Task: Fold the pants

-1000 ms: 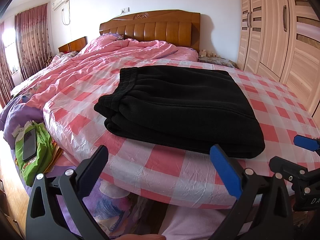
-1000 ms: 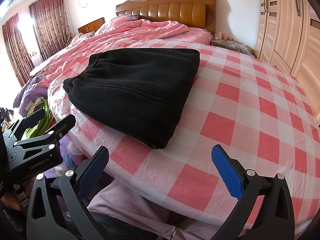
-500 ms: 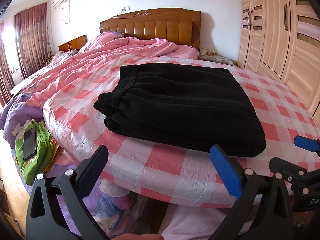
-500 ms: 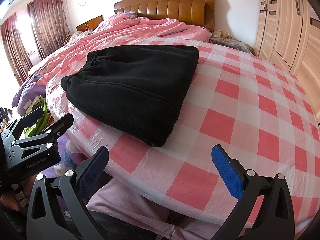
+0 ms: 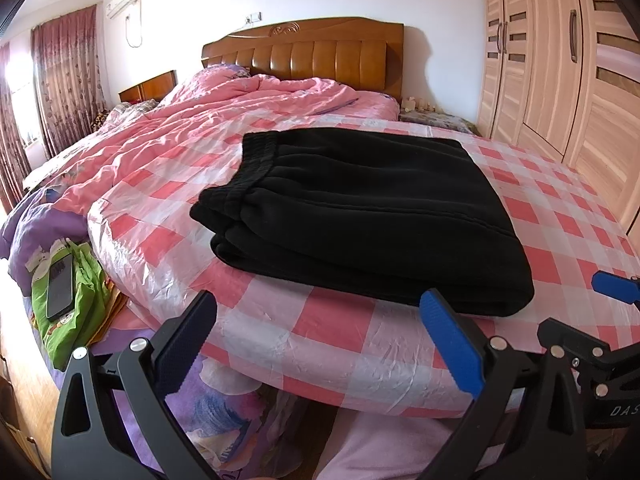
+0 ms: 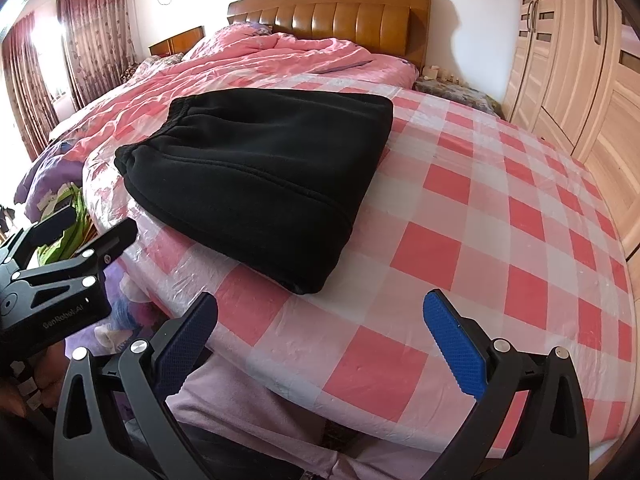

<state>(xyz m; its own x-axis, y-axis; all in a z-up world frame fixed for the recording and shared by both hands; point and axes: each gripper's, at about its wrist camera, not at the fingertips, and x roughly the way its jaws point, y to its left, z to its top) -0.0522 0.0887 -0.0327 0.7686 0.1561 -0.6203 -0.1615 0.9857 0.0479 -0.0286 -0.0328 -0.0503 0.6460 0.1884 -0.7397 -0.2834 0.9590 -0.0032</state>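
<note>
We see the black pants [image 5: 360,216] folded into a thick rectangular stack, lying in the middle of the left wrist frame on a pink-and-white checked plastic sheet [image 5: 328,336] that covers the near end of the bed. Their elastic waistband [image 5: 256,160] faces the left of the frame. In the right wrist frame the same stack sits left of centre, with bare checks filling the right half.

We hold the left gripper [image 5: 320,340] at the bottom of its frame, jaws spread wide with nothing between them, short of the near edge of the pants. The right gripper [image 6: 320,340] sits likewise at the bottom of its own frame, jaws spread and empty, apart from the fabric.

A rumpled pink quilt [image 5: 224,116] fills the upper left, below a wooden headboard [image 5: 308,56]. A wardrobe [image 5: 560,60] occupies the right edge. At lower left, a phone [image 5: 60,286] rests on a green bag [image 5: 86,304].
</note>
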